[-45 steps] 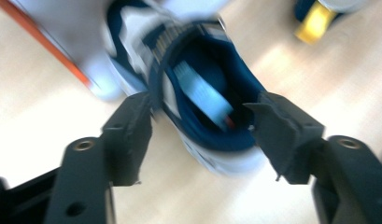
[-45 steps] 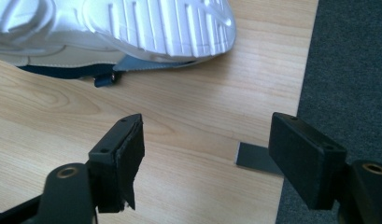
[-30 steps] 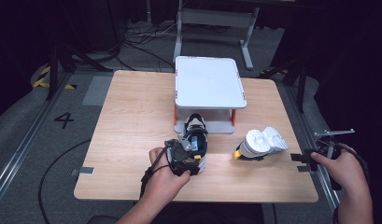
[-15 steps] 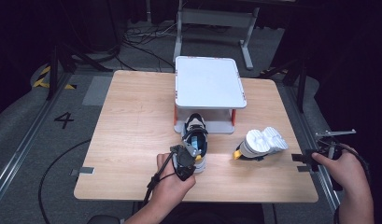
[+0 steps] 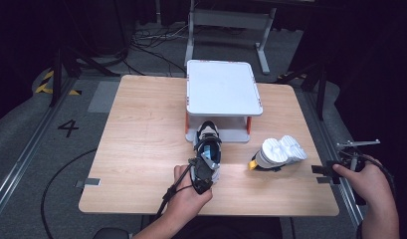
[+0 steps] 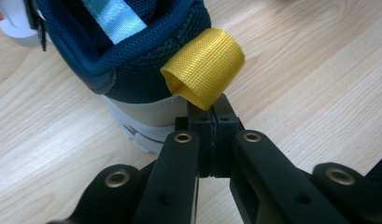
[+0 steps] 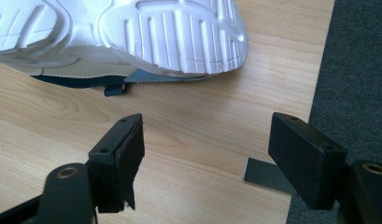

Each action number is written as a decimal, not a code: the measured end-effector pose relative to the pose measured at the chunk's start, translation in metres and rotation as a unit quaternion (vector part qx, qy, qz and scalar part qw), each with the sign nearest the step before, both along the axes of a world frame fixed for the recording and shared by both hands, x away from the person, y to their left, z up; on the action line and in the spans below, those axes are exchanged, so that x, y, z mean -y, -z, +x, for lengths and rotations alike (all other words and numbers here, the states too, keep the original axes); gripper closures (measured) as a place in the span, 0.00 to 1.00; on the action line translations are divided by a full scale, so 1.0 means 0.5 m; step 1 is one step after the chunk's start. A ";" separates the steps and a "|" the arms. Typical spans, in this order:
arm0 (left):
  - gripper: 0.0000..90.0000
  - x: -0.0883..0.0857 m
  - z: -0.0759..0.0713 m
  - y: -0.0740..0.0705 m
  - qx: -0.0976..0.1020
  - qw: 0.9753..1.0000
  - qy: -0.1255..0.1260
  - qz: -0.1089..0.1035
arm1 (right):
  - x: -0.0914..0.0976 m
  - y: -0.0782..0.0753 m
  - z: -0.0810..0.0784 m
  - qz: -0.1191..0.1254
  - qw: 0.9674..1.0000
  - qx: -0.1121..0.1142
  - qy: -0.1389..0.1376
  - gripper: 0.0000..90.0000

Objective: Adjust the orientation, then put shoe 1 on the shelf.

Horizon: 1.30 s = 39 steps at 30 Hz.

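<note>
A dark blue and white shoe [image 5: 207,144] stands upright on the wooden table [image 5: 141,129], toe under a white shelf. My left gripper [image 5: 206,169] is at its heel. In the left gripper view the jaws are pressed together [image 6: 211,112], pinching the base of the yellow heel loop [image 6: 202,70] on the shoe [image 6: 132,60]. A second shoe [image 5: 280,152] lies on its side, white sole [image 7: 132,32] facing my right gripper [image 7: 207,140]. That right gripper [image 5: 323,169] stands open at the table's right edge, nothing between its pads [image 7: 128,154].
A white raised shelf [image 5: 223,89] on orange legs stands at the table's back middle. Dark floor and a strip of tape [image 7: 265,175] lie just past the right edge. The left half of the table is bare wood.
My left hand has slid forward and down to the upright shoe's heel. The right hand and the overturned shoe have not moved.
</note>
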<state>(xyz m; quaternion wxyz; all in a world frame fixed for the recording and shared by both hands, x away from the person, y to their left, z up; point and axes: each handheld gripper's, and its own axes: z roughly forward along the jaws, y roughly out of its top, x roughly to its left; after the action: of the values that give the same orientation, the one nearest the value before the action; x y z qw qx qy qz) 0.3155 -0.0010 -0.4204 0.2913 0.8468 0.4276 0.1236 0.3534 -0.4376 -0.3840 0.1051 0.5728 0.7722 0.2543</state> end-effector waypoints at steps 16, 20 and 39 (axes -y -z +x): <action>1.00 0.006 0.079 -0.018 0.083 0.996 -0.010 0.003 | -0.010 0.009 0.003 -0.006 1.000 -0.006 -0.006 0.31; 1.00 -0.006 0.081 -0.019 0.072 0.997 0.000 -0.009 | -0.009 0.013 0.003 -0.008 1.000 -0.009 -0.008 0.31; 0.97 -0.063 0.051 0.009 0.048 0.998 -0.032 0.028 | -0.020 0.017 0.011 -0.010 1.000 -0.016 -0.016 0.30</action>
<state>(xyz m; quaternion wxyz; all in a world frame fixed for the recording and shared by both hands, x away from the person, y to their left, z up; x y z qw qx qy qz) 0.3410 0.0306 -0.4248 0.2831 0.8338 0.4363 0.1850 0.3589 -0.4277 -0.3928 0.0942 0.5629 0.7856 0.2390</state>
